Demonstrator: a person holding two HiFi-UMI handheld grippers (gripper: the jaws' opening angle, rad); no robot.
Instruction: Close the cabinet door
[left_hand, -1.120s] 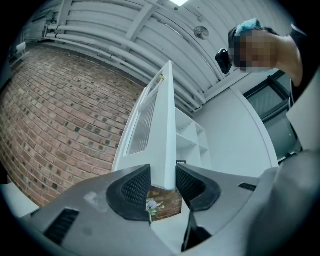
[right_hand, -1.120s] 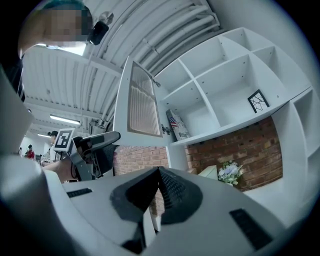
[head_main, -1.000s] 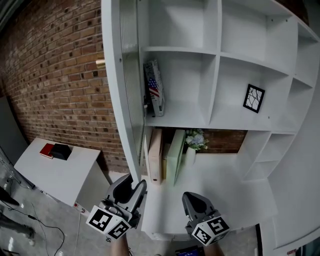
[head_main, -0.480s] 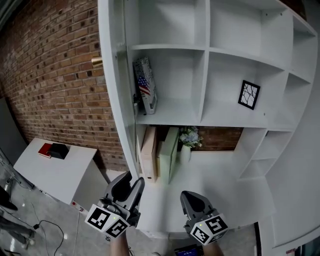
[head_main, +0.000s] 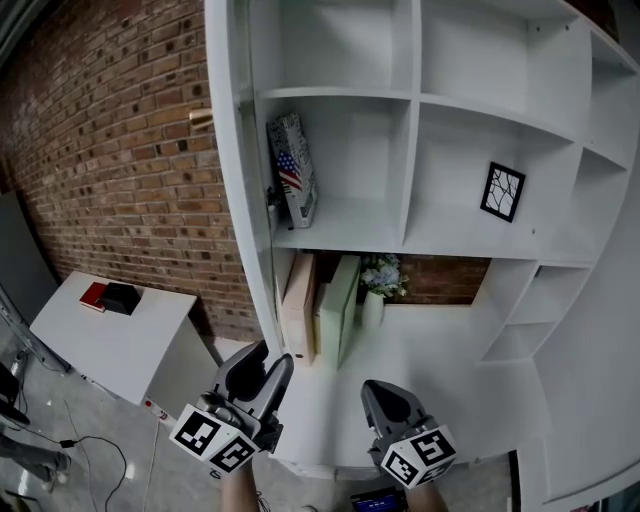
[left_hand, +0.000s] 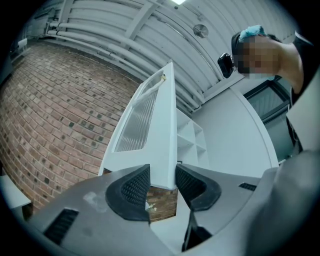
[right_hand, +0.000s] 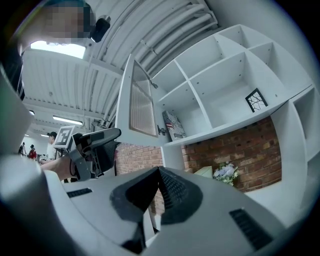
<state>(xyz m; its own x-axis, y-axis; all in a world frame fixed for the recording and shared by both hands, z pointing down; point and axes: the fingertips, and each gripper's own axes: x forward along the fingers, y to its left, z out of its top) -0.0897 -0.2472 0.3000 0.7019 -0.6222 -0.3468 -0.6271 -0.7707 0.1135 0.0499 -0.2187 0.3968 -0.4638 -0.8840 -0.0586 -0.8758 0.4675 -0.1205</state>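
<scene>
The white cabinet door (head_main: 240, 200) with a ribbed glass pane stands open at the left side of the shelf unit (head_main: 420, 240). My left gripper (head_main: 270, 362) points up at the door's lower free corner. In the left gripper view the door (left_hand: 160, 130) fills the gap between the two pads of the left gripper (left_hand: 162, 182), which is shut on that corner. The right gripper view shows the door (right_hand: 140, 110) with the left gripper (right_hand: 117, 135) at its lower corner. My right gripper (head_main: 385, 392) hangs shut and empty in front of the lower shelf, as the right gripper (right_hand: 159, 172) also shows in its own view.
Inside the cabinet are a flag-printed box (head_main: 292, 180), upright books (head_main: 300, 310), a green box (head_main: 345, 305), flowers (head_main: 385, 275) and a small framed picture (head_main: 502, 192). A white table (head_main: 110, 350) with a red and a black item (head_main: 110, 298) stands left, by the brick wall (head_main: 120, 150).
The door shows less of its glass face than one second ago and looks turned slightly towards the cabinet. Both grippers have barely moved.
</scene>
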